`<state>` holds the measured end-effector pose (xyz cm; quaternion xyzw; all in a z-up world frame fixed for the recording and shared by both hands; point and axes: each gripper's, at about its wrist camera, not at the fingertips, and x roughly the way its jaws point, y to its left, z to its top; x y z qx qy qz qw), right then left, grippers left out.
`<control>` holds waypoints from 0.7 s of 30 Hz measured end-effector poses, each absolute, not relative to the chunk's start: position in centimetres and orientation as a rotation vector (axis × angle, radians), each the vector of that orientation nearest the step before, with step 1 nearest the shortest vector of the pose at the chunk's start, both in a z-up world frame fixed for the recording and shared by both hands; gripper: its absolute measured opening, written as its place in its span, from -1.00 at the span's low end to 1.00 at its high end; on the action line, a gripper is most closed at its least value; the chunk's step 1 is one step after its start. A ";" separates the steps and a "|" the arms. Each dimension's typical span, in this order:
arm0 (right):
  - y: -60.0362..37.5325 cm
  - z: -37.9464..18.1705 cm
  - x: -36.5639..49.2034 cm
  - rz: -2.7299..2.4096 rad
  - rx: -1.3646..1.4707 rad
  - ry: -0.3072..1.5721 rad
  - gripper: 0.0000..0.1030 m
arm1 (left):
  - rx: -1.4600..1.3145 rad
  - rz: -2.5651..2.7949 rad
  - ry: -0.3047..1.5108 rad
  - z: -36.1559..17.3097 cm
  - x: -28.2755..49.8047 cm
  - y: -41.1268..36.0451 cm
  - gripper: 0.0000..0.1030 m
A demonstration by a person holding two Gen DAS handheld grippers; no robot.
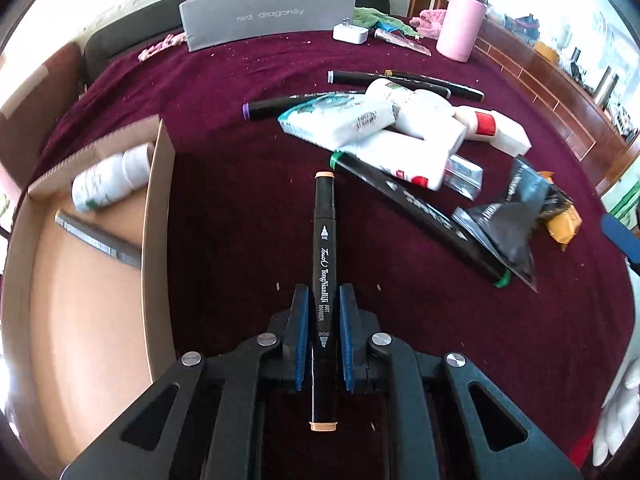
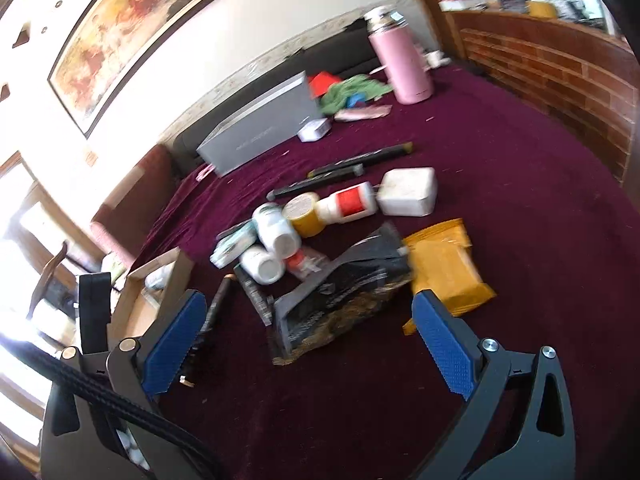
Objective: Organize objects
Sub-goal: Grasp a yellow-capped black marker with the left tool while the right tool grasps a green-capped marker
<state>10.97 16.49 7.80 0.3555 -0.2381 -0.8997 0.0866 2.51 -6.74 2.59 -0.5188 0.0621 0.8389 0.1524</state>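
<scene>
In the left wrist view, the left gripper (image 1: 323, 320) was clenched on a black marker (image 1: 323, 264) with peach-coloured ends. The marker ran straight out between the two blue pads (image 1: 301, 332), one end near the camera and the other end far out over the dark red tablecloth (image 1: 224, 184). To the left sat a cardboard box (image 1: 158, 216). Inside it lay a white bottle (image 1: 108, 184) at the far end and a grey pen (image 1: 98, 242) a bit nearer. To the right, farther off, was a messy pile: a tissue pack (image 1: 340, 120), white bottles, a long black marker with green ends (image 1: 416, 220) and a black snack bag (image 1: 504, 220). More markers (image 1: 404, 80) lay behind the pile. At the far edge of the table stood a grey box (image 1: 268, 10), a white plug (image 1: 351, 33) and a pink flask (image 1: 460, 24).

In the right wrist view, the right gripper (image 2: 304, 344) was released. Its blue pads stood wide apart with nothing between them. It hung above the red cloth, near the black snack bag (image 2: 340, 296). A yellow packet (image 2: 448, 268) lay just right of that bag. Past them were white bottles (image 2: 276, 232), a yellow-capped jar (image 2: 304, 216) and a bottle with a red label (image 2: 352, 204). The cardboard box (image 2: 176, 276) showed on the left, and the left gripper (image 2: 94, 312) poked up next to it. The picture was a bit blurry. The pink flask (image 2: 404, 64) stood far back.
</scene>
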 end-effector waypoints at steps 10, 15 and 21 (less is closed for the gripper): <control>9.7 6.8 3.6 -2.395 1.256 -0.499 0.86 | -1.486 2.382 -0.049 2.8 5.9 -8.7 -0.78; 6.9 4.9 0.7 -2.321 1.411 -0.356 0.45 | -1.469 2.394 -0.085 2.9 6.3 -9.0 -0.78; 5.2 4.0 -0.5 -2.406 1.518 -0.138 0.32 | -1.436 2.409 -0.107 2.8 6.3 -8.9 -0.78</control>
